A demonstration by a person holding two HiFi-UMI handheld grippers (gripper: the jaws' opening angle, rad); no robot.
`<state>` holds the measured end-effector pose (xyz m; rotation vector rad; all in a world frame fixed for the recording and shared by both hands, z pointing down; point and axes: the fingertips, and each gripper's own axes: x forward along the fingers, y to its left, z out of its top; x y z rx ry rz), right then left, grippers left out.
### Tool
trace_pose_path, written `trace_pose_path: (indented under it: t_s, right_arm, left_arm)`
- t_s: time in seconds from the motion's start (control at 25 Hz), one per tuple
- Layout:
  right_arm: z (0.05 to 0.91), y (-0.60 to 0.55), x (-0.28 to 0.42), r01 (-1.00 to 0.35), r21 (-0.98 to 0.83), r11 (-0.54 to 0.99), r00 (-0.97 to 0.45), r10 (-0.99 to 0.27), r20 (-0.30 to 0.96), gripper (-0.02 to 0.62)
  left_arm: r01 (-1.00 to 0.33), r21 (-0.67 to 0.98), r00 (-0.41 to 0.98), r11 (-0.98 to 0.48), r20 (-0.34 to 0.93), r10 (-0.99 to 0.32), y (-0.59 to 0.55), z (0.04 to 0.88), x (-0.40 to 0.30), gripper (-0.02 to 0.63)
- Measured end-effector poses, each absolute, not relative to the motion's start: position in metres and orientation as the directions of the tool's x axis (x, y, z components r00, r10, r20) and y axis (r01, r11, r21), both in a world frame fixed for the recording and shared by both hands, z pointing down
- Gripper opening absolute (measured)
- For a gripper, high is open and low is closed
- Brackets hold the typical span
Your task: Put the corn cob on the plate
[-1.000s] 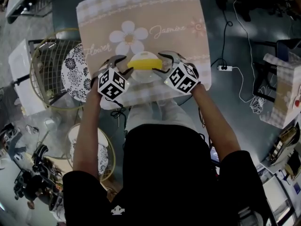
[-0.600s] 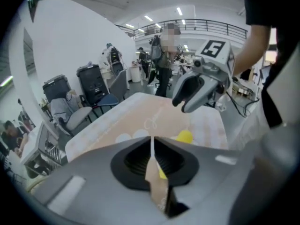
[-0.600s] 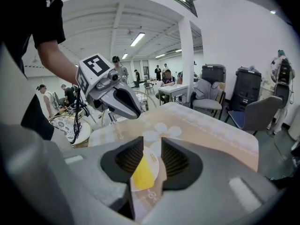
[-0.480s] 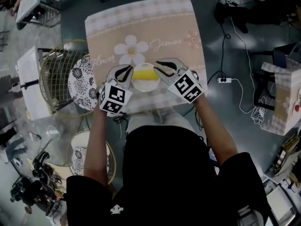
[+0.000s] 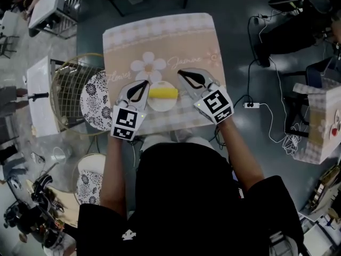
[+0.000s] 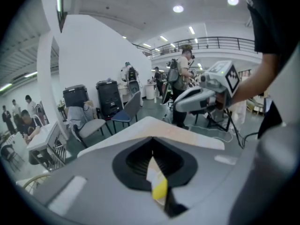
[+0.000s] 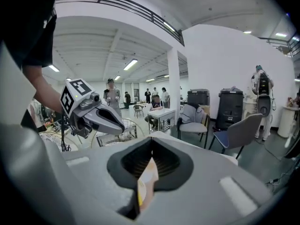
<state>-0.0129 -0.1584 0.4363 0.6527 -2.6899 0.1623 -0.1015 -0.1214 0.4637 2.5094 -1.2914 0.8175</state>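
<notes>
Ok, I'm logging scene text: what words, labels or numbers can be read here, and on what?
"Jasmine": beige checked tablecloth, right of its white flower print.
"Flower": same cloth, left of the flower, faint.
White logo on the person's black shirt: too small to read.

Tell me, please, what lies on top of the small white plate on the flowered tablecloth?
One yellow corn cob lies across the plate, running left to right in the head view. Nothing else is on it. The plate's surface directly under the cob is covered and cannot be seen.
</notes>
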Motion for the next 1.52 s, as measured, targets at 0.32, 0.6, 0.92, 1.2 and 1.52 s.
trace_pose_path:
  t_s: [0.32, 0.6, 0.92, 1.2, 1.52]
  right_arm:
    - [0.387, -0.165, 0.003, -0.482, -0.034, 0.876, -0.849, -0.457, 0.265, 0.003]
    - [0.336, -0.163, 0.010, -0.468, -0.012, 0.883, -0.876, -0.463, 0.136, 0.002]
    - [0.300, -0.158, 0.007, -0.431, 0.031, 0.902, -0.900, -0.432, 0.061, 0.002]
    - [0.289, -0.150, -0.008, -0.403, 0.041, 0.914, -0.914, -0.404, 0.038, 0.002]
    - [0.278, -0.134, -0.025, -0.398, 0.052, 0.916, -0.916, -0.400, 0.029, 0.002]
  left_arm:
    - [-0.879, 0.029, 0.450, -0.475, 0.377, -0.809, -0.127, 0.400, -0.098, 0.009]
    - [-0.927, 0.037, 0.372, -0.373, 0.219, -0.902, -0.120, 0.346, -0.098, 0.009]
    - [-0.954, 0.009, 0.297, -0.298, 0.130, -0.946, -0.112, 0.312, -0.087, 0.009]
    - [-0.965, -0.003, 0.259, -0.260, 0.104, -0.960, -0.099, 0.301, -0.098, 0.009]
    - [-0.971, -0.008, 0.239, -0.240, 0.066, -0.969, -0.083, 0.292, -0.115, 0.009]
